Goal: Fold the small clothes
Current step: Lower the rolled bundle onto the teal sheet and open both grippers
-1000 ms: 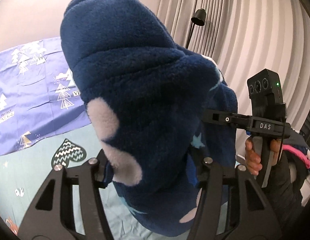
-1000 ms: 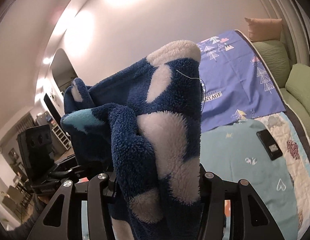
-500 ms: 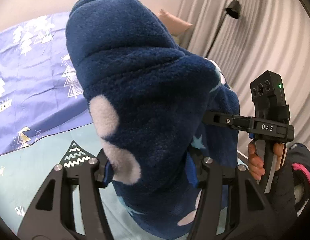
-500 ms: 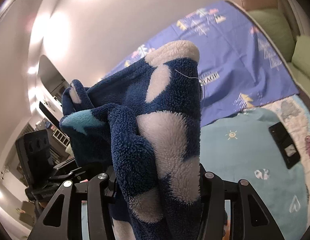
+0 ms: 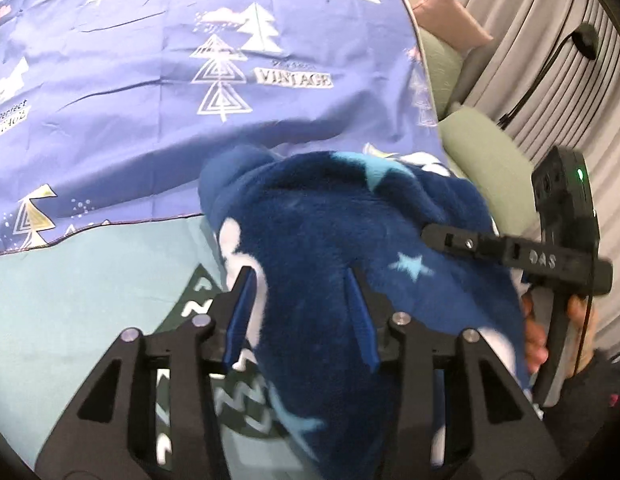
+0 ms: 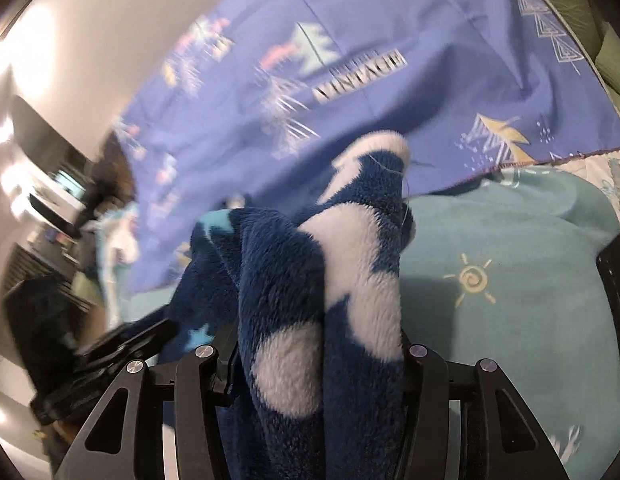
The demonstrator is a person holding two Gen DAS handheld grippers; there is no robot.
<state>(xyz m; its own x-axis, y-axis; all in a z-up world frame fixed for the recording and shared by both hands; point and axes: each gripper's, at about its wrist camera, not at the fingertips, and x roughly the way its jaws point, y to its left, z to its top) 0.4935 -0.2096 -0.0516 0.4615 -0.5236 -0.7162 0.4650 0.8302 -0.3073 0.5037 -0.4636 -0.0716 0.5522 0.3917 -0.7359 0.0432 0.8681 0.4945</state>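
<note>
The fleece garment (image 5: 342, 248), dark blue with white blobs and pale stars, hangs bunched between both of your grippers, low over the teal blanket (image 5: 70, 300). Your left gripper (image 5: 302, 308) has the fleece between its blue pads (image 5: 240, 316) and its jaws are closing; the right-hand pad presses into the pile, the left-hand one sits at the white edge of the cloth. Your right gripper (image 6: 318, 344) is clamped on a thick fold, its fingertips buried in the fleece. Nearest you, the teal blanket lies flat and gives the widest open room, to the left of the garment in the left view and to the right of it in the right view. Beyond it the hemmed edge of the purple sheet (image 5: 158, 92), printed with trees and the word VINTAGE, overlaps the blanket and runs across behind the fleece. Only the left view shows your right hand (image 5: 538, 336) on the other tool, the green cushions (image 5: 486, 152) bordering the sheet's far side, a pink pillow (image 5: 446, 16), a black lamp (image 5: 586, 36) and grey curtains (image 5: 550, 8). Only the right view shows a sun motif (image 6: 472, 280) on the blanket, a dark flat object (image 6: 614, 280) at the frame's right edge that is too cropped to name, and blurred furniture at the left wall.
</note>
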